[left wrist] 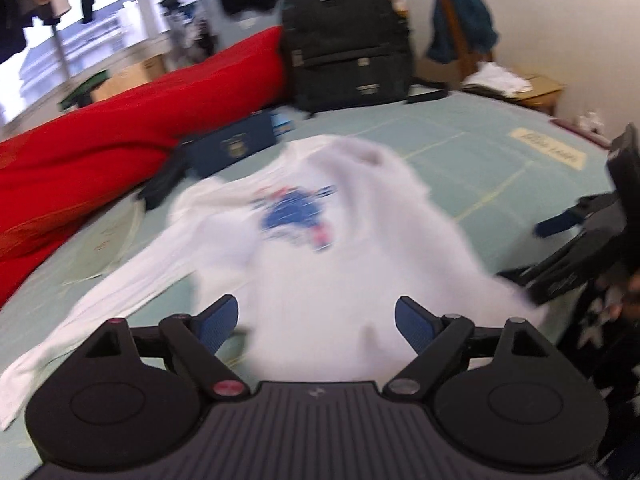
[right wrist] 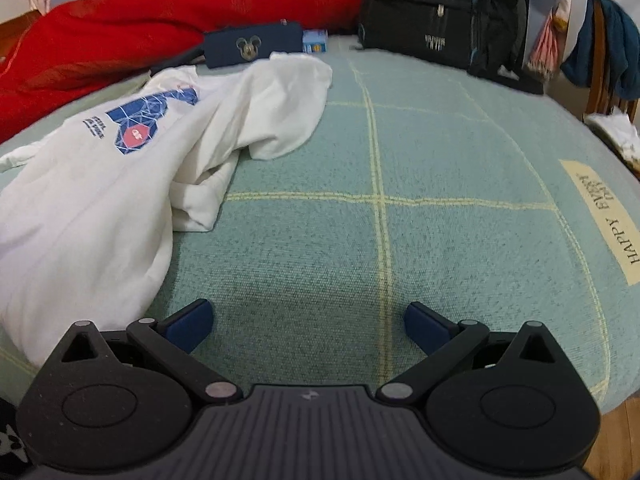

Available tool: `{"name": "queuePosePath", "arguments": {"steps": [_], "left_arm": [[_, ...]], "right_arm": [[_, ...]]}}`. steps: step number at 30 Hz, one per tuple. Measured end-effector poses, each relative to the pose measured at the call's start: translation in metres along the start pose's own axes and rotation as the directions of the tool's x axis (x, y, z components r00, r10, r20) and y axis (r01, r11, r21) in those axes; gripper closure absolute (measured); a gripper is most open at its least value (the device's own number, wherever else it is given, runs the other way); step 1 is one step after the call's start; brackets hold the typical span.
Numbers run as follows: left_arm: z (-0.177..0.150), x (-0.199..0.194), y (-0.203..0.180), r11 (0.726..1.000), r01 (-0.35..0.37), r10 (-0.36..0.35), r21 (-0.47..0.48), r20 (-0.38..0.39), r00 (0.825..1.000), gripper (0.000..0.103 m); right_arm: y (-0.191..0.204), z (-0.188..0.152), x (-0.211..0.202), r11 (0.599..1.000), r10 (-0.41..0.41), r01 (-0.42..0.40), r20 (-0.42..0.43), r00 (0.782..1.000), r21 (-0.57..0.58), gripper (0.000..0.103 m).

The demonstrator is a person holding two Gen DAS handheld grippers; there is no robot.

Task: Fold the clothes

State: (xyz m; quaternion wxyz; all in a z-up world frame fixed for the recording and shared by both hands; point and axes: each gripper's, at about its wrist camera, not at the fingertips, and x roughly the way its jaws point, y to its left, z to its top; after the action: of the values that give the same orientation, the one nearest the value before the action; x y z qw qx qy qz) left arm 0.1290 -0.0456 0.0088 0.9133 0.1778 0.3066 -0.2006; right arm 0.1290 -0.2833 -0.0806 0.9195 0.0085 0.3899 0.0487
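White long-sleeve cotton shirt with the blue and red chest print [right wrist: 100,184] is lying rumpled on your pale green woven bedspread with the yellow grid lines [right wrist: 400,240], print side up, toward the left half of the bed as the right wrist view shows it. One sleeve trails out flat to the side in the left wrist view, the other side is bunched and flopped over on itself, so it's not laid out square enough to fold yet, I'd say. Your left gripper [left wrist: 316,322] is hovering right over the near end of the shirt with its blue-padded fingers [left wrist: 218,322] spread wide and nothing pinched between them, though that view is pretty blurry so don't ask me whether the pads brush the cloth. Your right gripper [right wrist: 308,326] is off the shirt entirely, fingers spread over bare bedspread just beside the fabric edge, holding nothing. My guess is you've got both open like that so each can grab a part of the shirt and pull it flat. Clutter-wise, the red quilt [right wrist: 120,24], the navy pouch with the mouse-head badge [right wrist: 252,44] and the black backpack [right wrist: 440,12] sit along the far side, the pouch just past the collar end, so spreading toward you looks easier.
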Motion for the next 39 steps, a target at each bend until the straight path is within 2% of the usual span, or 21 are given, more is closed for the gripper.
{"name": "queuePosePath", "arguments": {"steps": [3,8,12,16,20,25,30,34,39], "left_arm": [[0.014,0.009,-0.021,0.999,0.038,-0.038,0.006,0.002,0.999,0.017],[0.032,0.028,-0.051,0.996,0.091,-0.091,0.019,0.002,0.996,0.017],[0.039,0.052,-0.069,0.996,0.089,-0.088,0.025,-0.021,0.996,0.017],[0.036,0.071,-0.079,0.998,0.014,-0.01,0.061,-0.055,0.998,0.017],[0.026,0.076,-0.064,0.995,-0.083,0.088,0.061,-0.086,0.992,0.017],[0.016,0.064,-0.026,0.985,-0.169,0.167,-0.018,-0.103,0.981,0.017],[0.008,0.049,0.001,0.978,-0.172,0.16,-0.117,-0.104,0.982,0.017],[0.004,0.034,0.002,0.981,-0.128,0.118,-0.145,-0.075,0.99,0.017],[0.003,0.02,0.002,0.98,-0.12,0.116,-0.161,-0.036,0.993,0.017]], "right_arm": [[0.0,-0.006,-0.004,1.0,0.011,-0.011,0.038,0.999,-0.016,0.0],[-0.001,-0.008,-0.019,0.999,0.031,-0.029,0.03,0.999,-0.036,0.0],[0.002,-0.012,-0.036,0.997,0.049,-0.046,0.064,0.997,-0.061,0.0],[0.002,-0.01,-0.048,0.996,0.055,-0.047,0.099,0.994,-0.079,0.0],[-0.001,-0.008,-0.051,0.996,0.056,-0.048,0.11,0.992,-0.074,0.0],[0.0,-0.008,-0.049,0.996,0.06,-0.053,0.103,0.993,-0.075,0.0],[0.005,-0.01,-0.044,0.995,0.065,-0.057,0.094,0.993,-0.083,0.0],[0.007,-0.005,-0.038,0.995,0.048,-0.04,0.095,0.994,-0.089,0.0],[0.01,0.019,-0.026,0.993,0.061,-0.05,0.103,0.993,-0.104,0.0]]}}
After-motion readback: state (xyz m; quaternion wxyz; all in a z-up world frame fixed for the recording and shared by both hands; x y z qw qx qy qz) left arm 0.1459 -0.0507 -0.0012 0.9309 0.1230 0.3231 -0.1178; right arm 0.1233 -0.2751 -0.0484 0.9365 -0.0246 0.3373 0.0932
